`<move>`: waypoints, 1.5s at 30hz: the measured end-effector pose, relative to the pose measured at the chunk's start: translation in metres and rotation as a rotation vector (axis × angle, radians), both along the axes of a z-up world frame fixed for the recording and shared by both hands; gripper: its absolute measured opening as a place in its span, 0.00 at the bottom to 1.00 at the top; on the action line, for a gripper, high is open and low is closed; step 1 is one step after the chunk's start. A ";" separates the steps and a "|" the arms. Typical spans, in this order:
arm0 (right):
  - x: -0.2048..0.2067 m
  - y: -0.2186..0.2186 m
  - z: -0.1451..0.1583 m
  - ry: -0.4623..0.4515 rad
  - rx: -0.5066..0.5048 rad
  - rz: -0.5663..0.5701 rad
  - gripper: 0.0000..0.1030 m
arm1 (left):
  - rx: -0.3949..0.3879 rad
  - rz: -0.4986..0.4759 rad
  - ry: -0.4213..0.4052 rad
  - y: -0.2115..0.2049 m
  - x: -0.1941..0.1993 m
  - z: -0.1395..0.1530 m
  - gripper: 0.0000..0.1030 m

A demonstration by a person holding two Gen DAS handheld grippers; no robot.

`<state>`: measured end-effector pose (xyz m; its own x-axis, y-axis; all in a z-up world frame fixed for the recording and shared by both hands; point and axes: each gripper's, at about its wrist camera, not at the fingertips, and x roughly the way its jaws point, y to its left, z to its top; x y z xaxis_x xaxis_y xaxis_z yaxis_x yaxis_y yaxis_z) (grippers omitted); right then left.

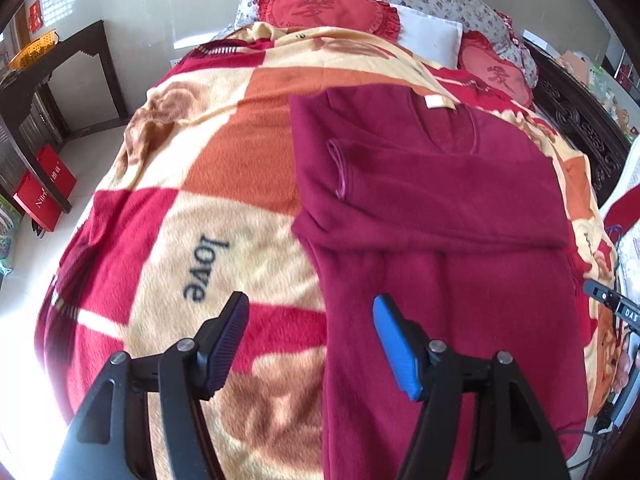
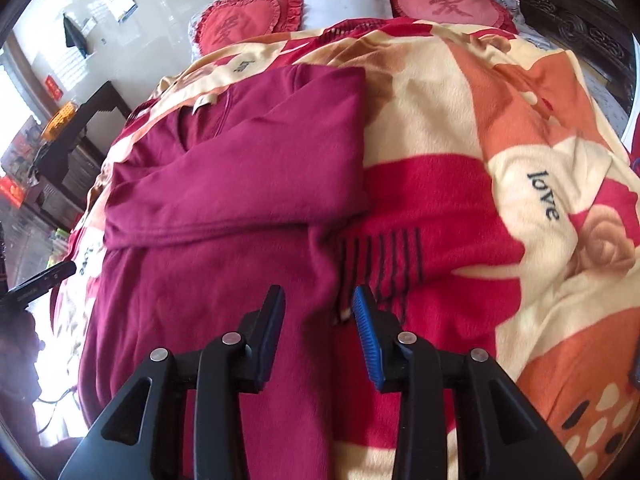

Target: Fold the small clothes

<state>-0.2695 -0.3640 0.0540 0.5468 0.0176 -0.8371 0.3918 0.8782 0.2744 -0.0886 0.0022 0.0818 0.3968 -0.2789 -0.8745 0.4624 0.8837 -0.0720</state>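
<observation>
A dark red long-sleeved top (image 1: 440,208) lies flat on a patterned blanket (image 1: 224,184) on a bed, both sleeves folded across its chest. In the left wrist view my left gripper (image 1: 310,314) hovers open over the top's left edge, nothing between its fingers. In the right wrist view the same top (image 2: 240,184) fills the left half. My right gripper (image 2: 318,304) is over the top's right edge with a narrow gap between its jaws, and no cloth is pinched. The right gripper's tip (image 1: 612,304) shows at the left view's right edge, and the left gripper's tip (image 2: 40,280) at the right view's left edge.
Two red heart cushions (image 1: 332,10) and a white pillow (image 1: 432,36) lie at the head of the bed. A dark carved headboard (image 1: 580,120) runs along the right. A dark side table (image 1: 60,64) and red bags (image 1: 44,184) stand on the floor to the left.
</observation>
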 end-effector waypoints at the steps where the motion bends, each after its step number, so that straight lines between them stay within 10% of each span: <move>1: -0.002 0.001 -0.002 0.007 0.003 0.001 0.18 | 0.002 -0.002 0.004 0.000 -0.003 -0.002 0.66; 26: -0.005 -0.004 -0.004 -0.051 -0.003 -0.084 0.00 | -0.010 0.023 0.001 0.036 -0.062 -0.005 0.71; 45: -0.118 0.053 0.004 0.024 -0.003 0.079 0.21 | -0.061 -0.046 0.023 0.042 -0.111 0.003 0.71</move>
<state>-0.3878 -0.3107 0.0582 0.5233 0.0574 -0.8502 0.3276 0.9075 0.2629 -0.1993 0.0447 0.0845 0.3621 -0.3497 -0.8641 0.5001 0.8551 -0.1366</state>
